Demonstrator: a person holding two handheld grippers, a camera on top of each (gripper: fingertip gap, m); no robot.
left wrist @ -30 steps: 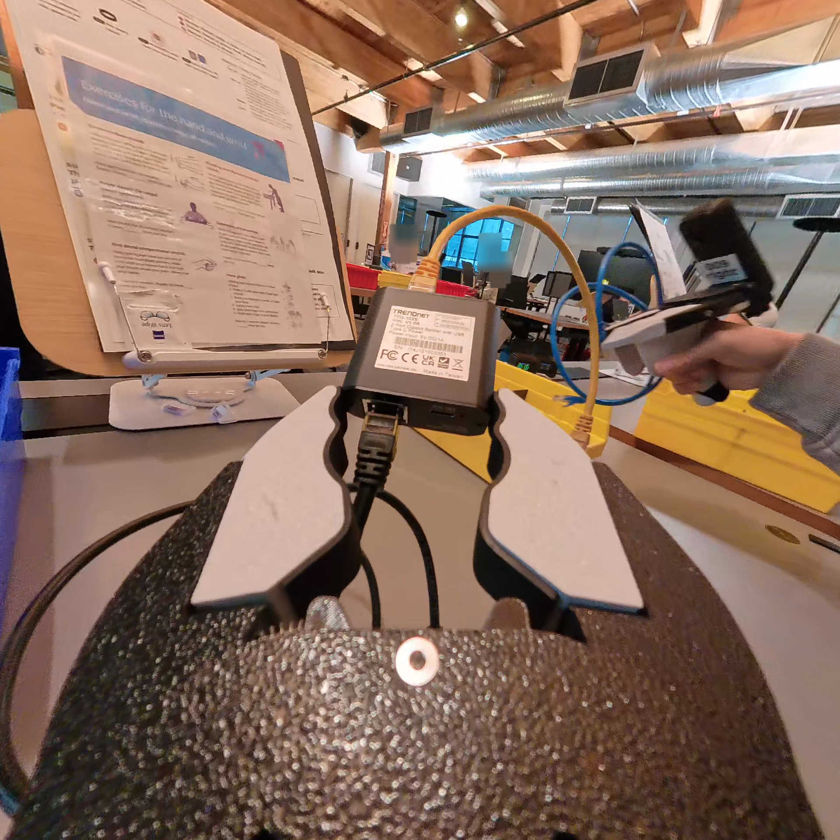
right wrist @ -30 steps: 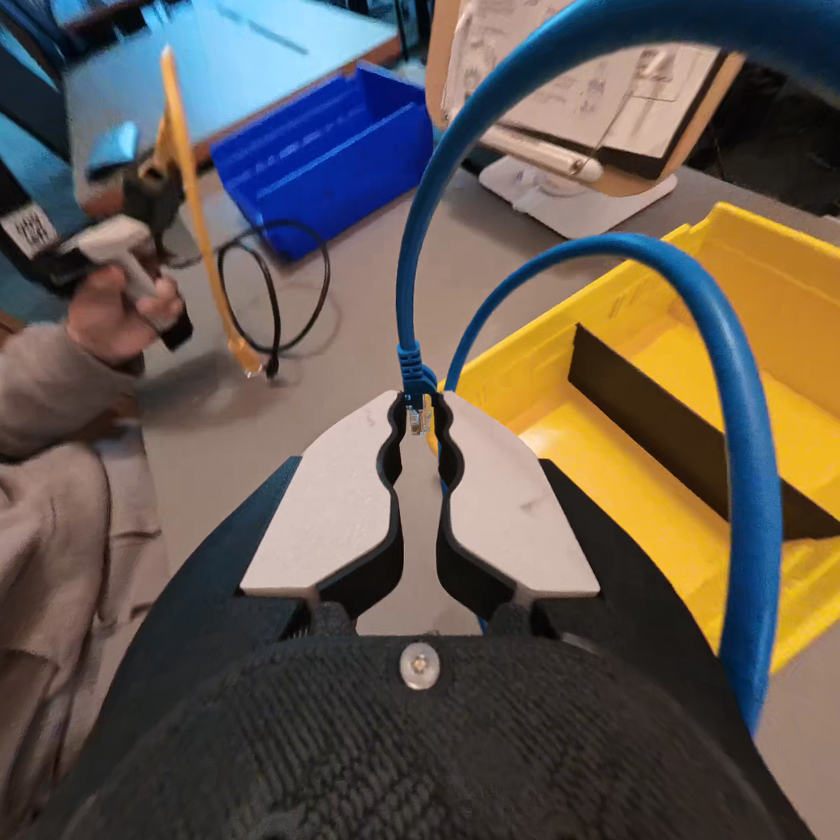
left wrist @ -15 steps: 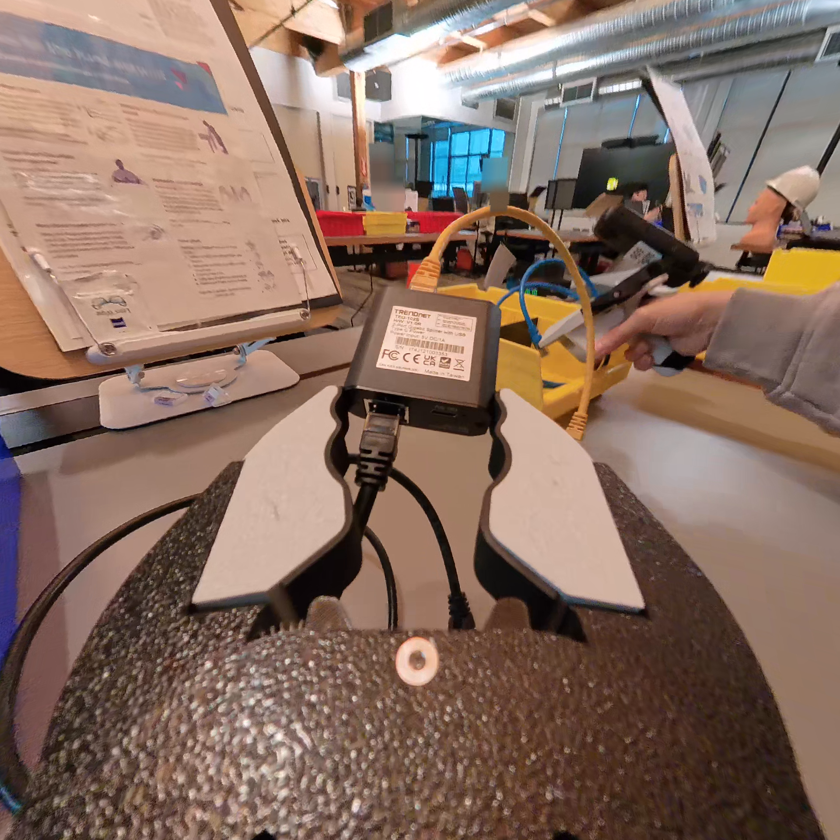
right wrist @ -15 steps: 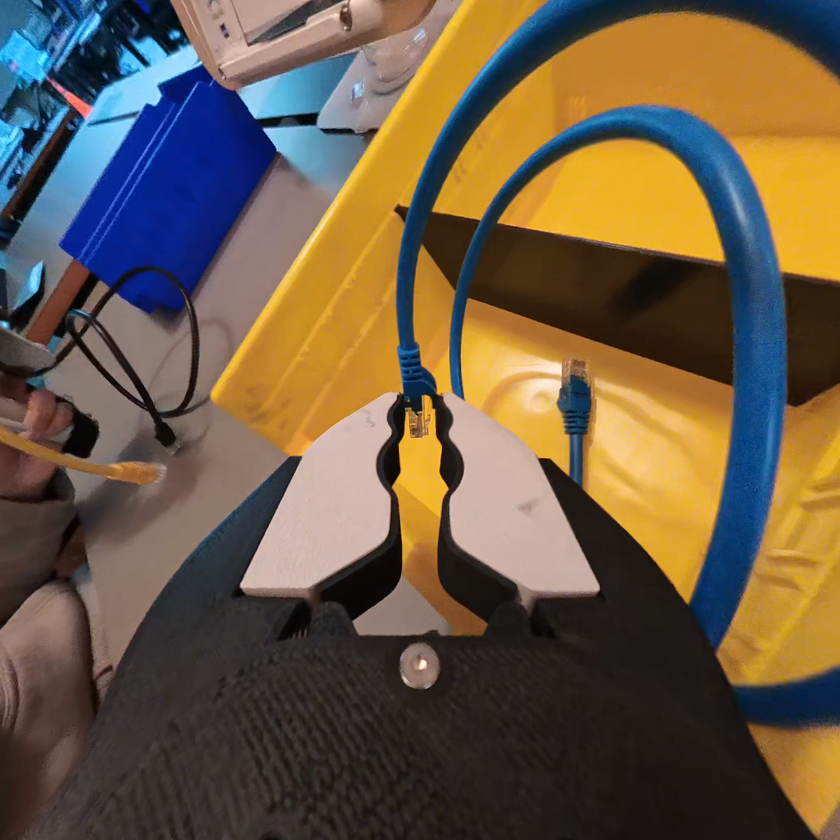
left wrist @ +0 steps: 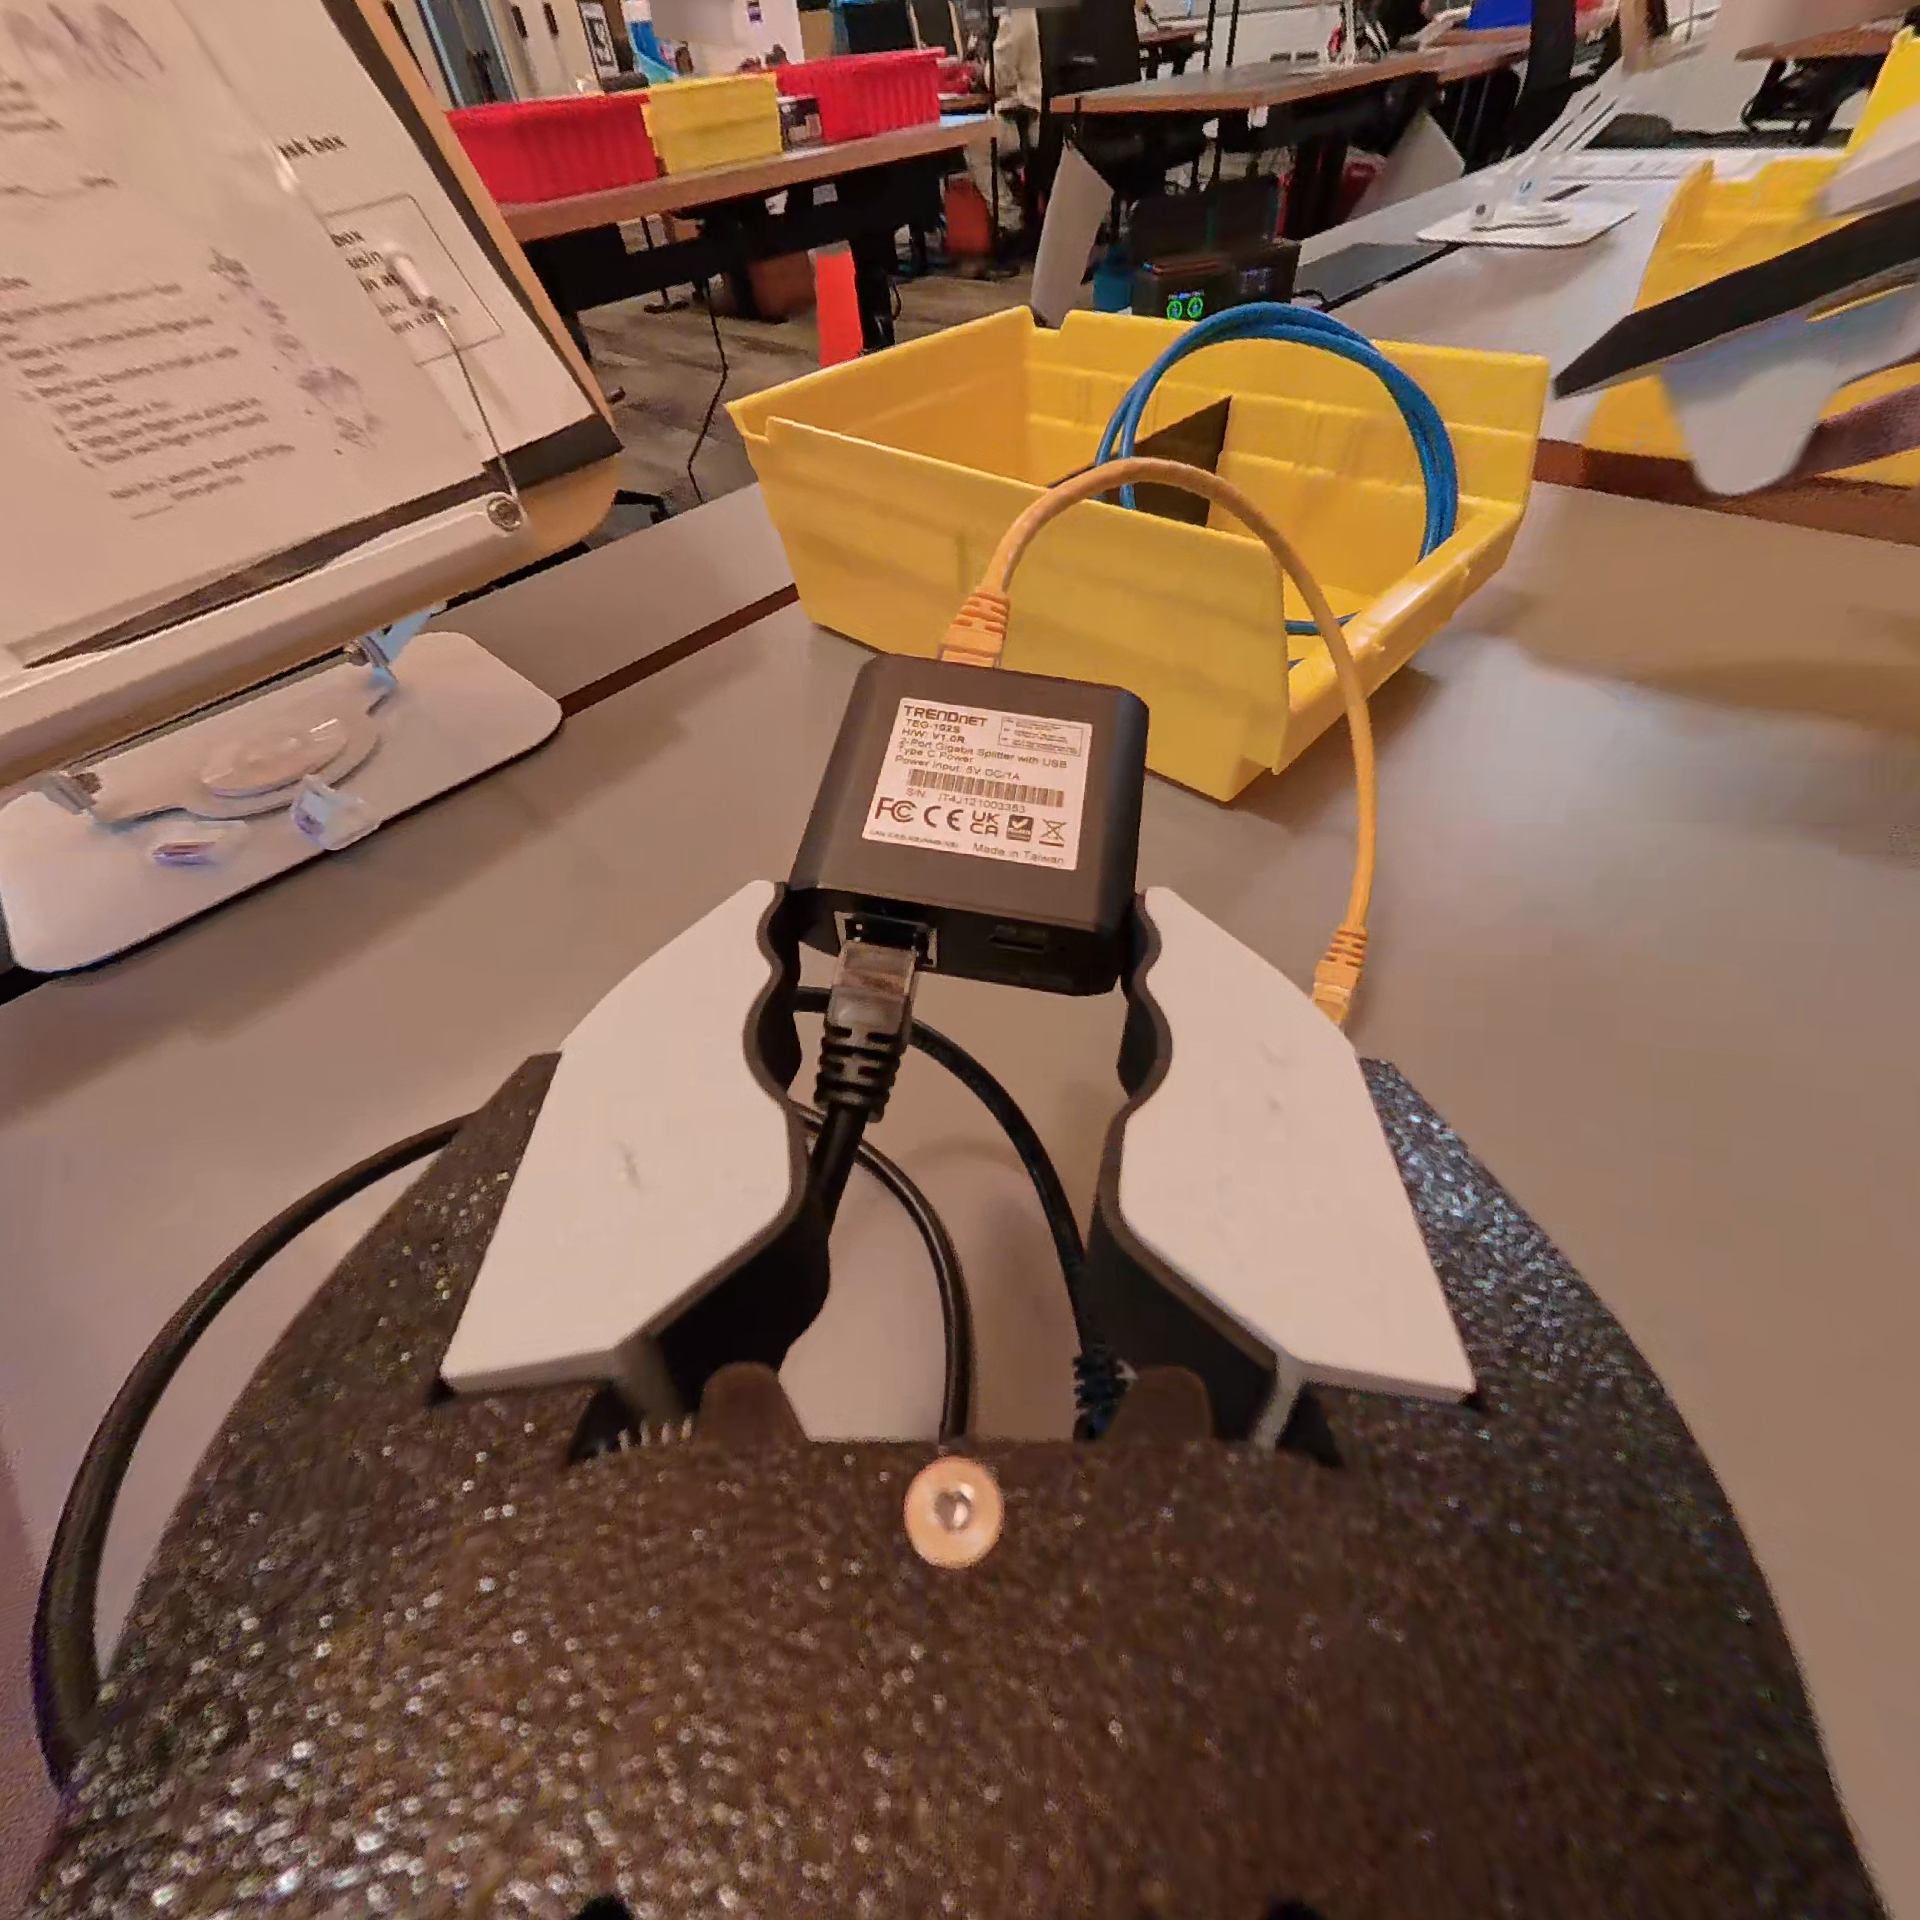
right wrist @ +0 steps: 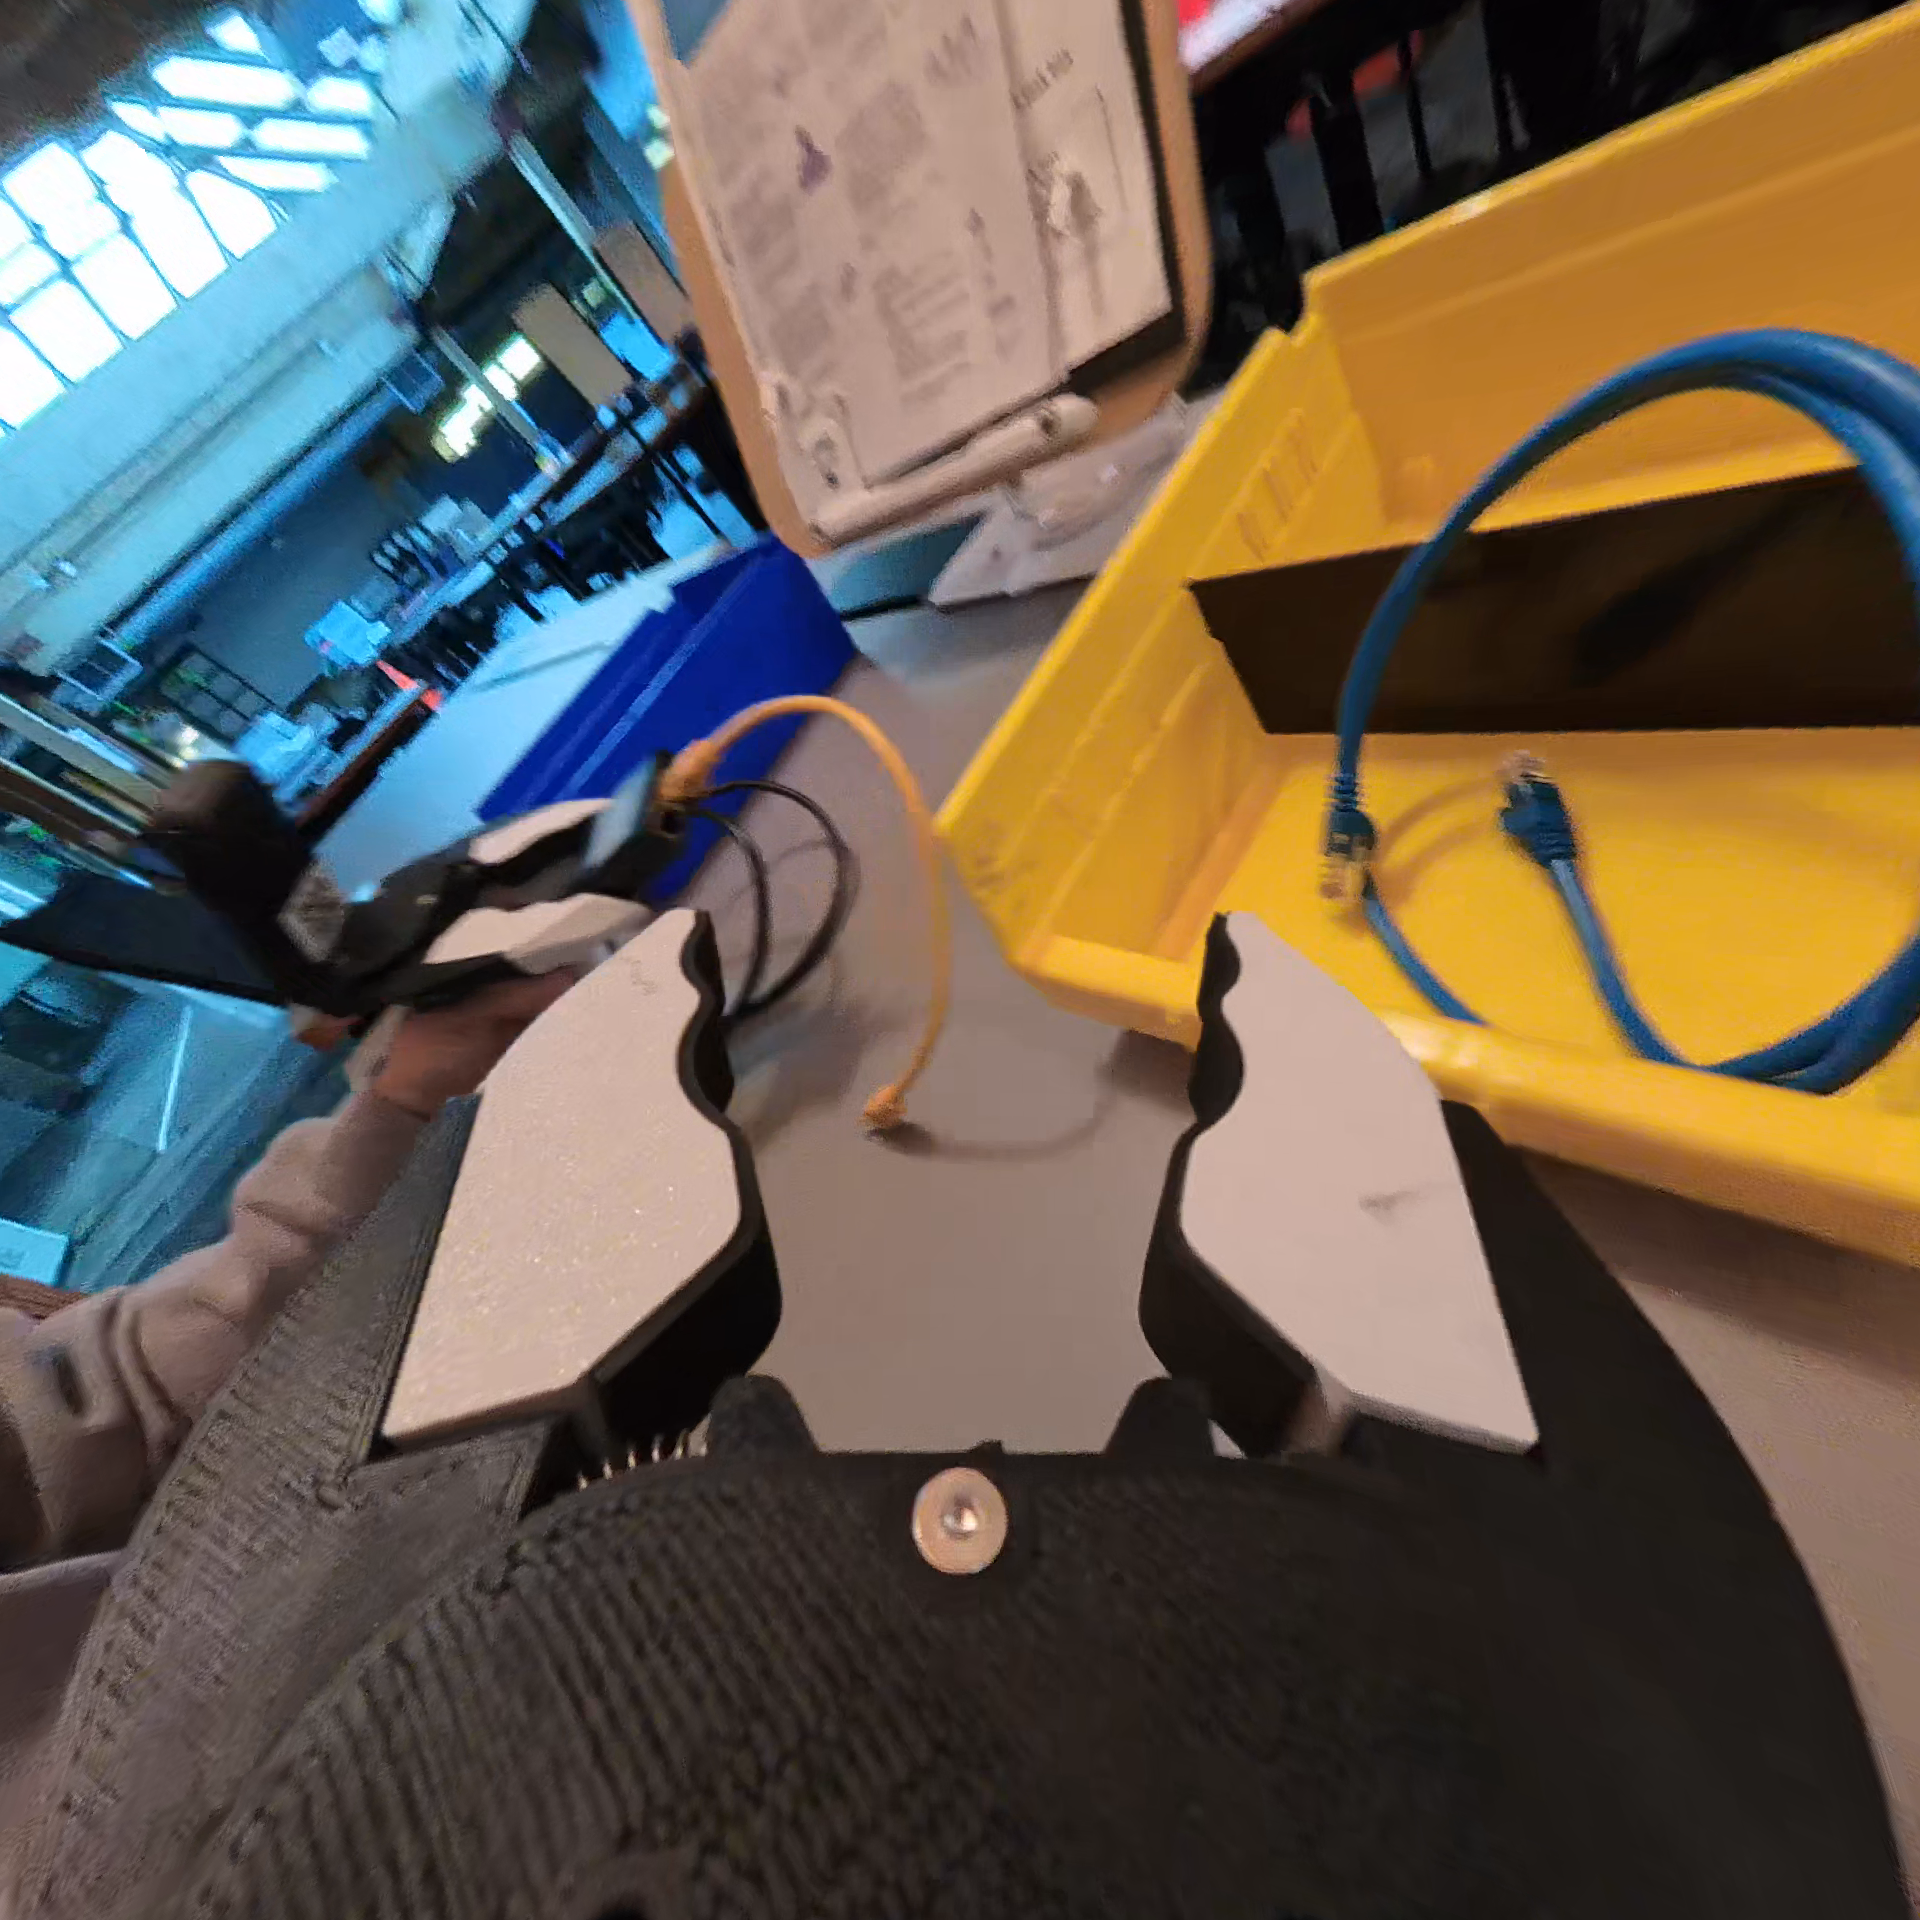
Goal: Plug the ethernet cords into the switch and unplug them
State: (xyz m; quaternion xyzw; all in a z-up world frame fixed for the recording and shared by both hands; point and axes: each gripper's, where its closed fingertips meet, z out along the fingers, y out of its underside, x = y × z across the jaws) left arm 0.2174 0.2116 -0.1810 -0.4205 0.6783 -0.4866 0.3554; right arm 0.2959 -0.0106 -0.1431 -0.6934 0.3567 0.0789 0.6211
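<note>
Right wrist view: my right tongs (right wrist: 956, 997) gape wide, empty. Yellow cord (right wrist: 914, 894) free plug lies just ahead, centre frame, long axis toward me. Left tongs (left wrist: 951, 925) clamp the switch (left wrist: 977, 810).

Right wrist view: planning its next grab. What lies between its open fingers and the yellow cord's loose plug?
Only bare grey table; nothing blocks the loose plug.
</note>
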